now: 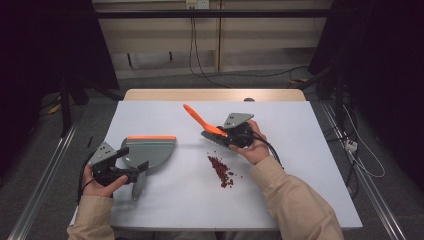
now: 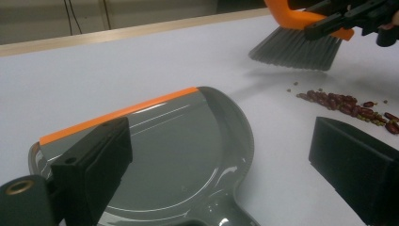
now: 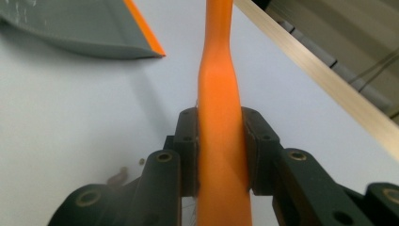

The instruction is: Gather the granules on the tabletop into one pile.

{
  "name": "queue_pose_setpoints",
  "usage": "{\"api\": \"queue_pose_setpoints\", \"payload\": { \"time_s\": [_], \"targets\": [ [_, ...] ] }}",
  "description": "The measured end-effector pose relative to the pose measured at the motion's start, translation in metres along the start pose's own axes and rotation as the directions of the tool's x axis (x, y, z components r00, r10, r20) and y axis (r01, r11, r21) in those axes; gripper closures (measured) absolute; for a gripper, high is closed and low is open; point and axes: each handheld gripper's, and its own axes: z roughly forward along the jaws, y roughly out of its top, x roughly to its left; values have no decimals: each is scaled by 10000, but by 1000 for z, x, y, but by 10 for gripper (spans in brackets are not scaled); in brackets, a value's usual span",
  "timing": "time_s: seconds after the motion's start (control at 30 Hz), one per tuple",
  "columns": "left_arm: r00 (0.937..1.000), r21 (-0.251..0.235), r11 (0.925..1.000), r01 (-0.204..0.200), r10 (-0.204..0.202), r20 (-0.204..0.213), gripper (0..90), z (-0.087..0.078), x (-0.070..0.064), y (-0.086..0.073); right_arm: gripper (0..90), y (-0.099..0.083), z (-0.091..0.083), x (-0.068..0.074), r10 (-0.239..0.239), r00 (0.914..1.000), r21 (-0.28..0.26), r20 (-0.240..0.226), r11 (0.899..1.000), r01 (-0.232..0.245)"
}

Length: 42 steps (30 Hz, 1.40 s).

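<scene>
The right gripper [image 1: 226,135] squeezes the orange-handled grey brush [image 1: 202,121]; left gripper [image 1: 131,162] open by grey plastic dustpan [image 1: 150,148]. Next, sweep the red beans [image 1: 221,171] in.

light: bright, even overhead | surroundings dark | soft shadows | glare on dustpan [image 2: 188,155] | close foreground blurred

White table [image 1: 310,150]; black cables [image 1: 200,65] on floor behind.

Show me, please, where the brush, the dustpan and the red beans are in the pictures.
brush [image 2: 294,49], left gripper view, on the grey bristles.
dustpan [image 1: 152,150], high view, on the grey pan below its orange edge.
red beans [image 1: 220,171], high view, on the middle of the pile.
</scene>
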Motion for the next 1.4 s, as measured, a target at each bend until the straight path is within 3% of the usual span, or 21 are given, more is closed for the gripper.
{"api": "queue_pose_setpoints", "payload": {
  "time_s": [0.1,0.17,0.3,0.5,0.6,0.87,1.4],
  "targets": [
    [10000,22,10000,-22,22,-34,64,-1,1,0,712,-4,8,1,-863,9959,155,-277,9961,868],
    [10000,74,9999,-76,76,-36,64,0,2,0,713,-4,10,3,-1011,9923,70,-721,9948,1019],
    [10000,72,10000,-38,39,-16,64,0,1,-1,713,-1,8,14,-1637,9782,450,-1280,9843,1706],
    [10000,54,10000,-53,53,-28,64,-1,1,0,711,-1,-1,23,-1817,9661,604,-1834,9788,1955],
    [10000,52,9999,-88,88,-33,65,-1,1,0,708,-1,-6,29,-2122,9564,707,-2008,9706,2302],
    [10000,-71,10000,-24,24,-21,64,-2,0,1,705,-3,-19,44,-2264,9448,732,-2371,9655,2497],
    [9999,-20,9999,-162,162,-1,65,-2,-2,2,704,-4,-31,59,-1997,9471,715,-2514,9720,2239]
  ]
}}
